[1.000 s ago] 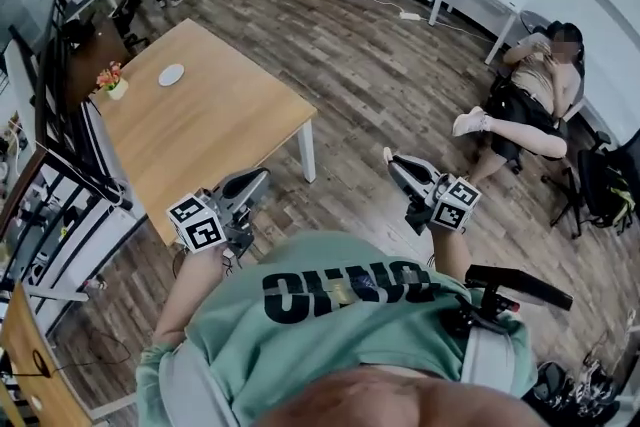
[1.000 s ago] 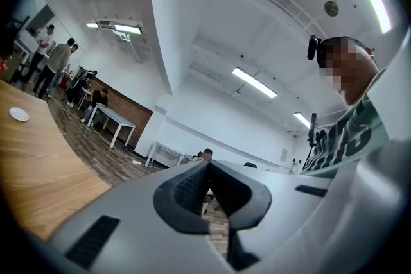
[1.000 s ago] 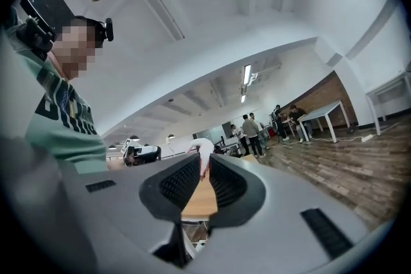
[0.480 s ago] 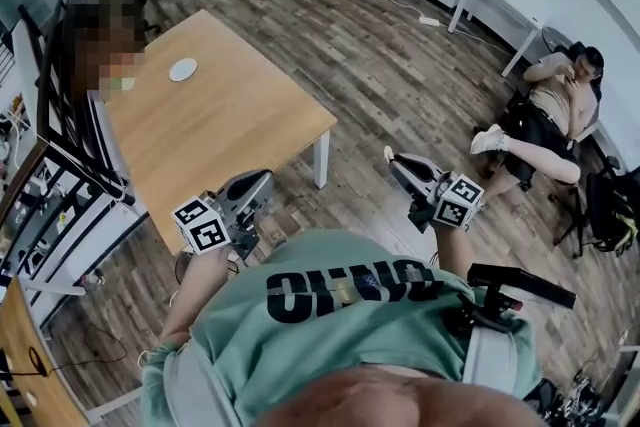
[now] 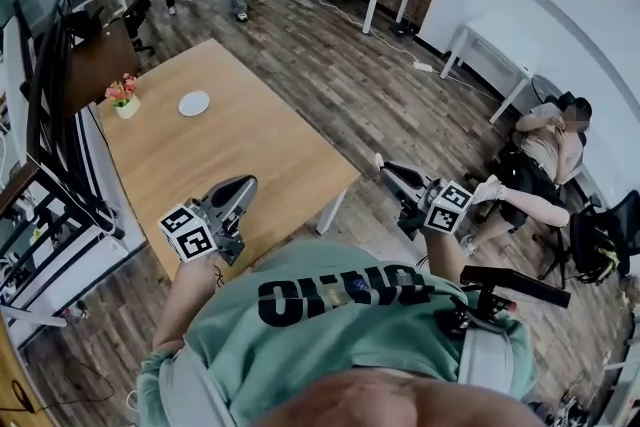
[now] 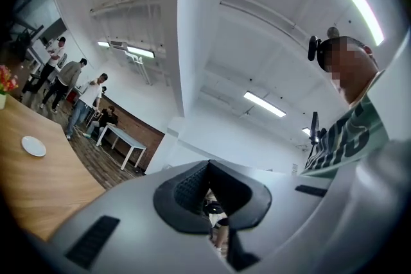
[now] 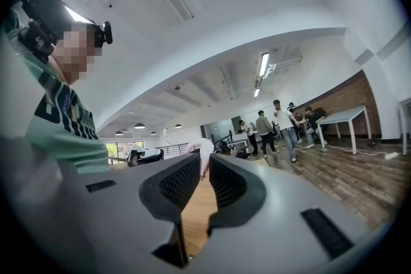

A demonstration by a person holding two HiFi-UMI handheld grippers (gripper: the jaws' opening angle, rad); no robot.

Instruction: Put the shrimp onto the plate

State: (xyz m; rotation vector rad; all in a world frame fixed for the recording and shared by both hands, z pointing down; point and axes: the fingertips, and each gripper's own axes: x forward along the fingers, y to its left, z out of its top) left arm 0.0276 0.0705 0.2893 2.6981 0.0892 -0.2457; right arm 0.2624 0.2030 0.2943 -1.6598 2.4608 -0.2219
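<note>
Green shirt (image 5: pixel 340 335), lettering illegible; white plate (image 5: pixel 194 103) on wood table (image 5: pixel 240 165)

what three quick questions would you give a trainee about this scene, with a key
1. True or false: the white plate lies on the wooden table.
2. What stands left of the plate in the head view, at the table's edge? A a pot of flowers; B a kettle; C a laptop.
3. What is between the jaws of the left gripper and of the right gripper?

Key: 1 true. 2 A. 3 nothing in either; both are held in the air in front of the person, short of the plate.
</note>
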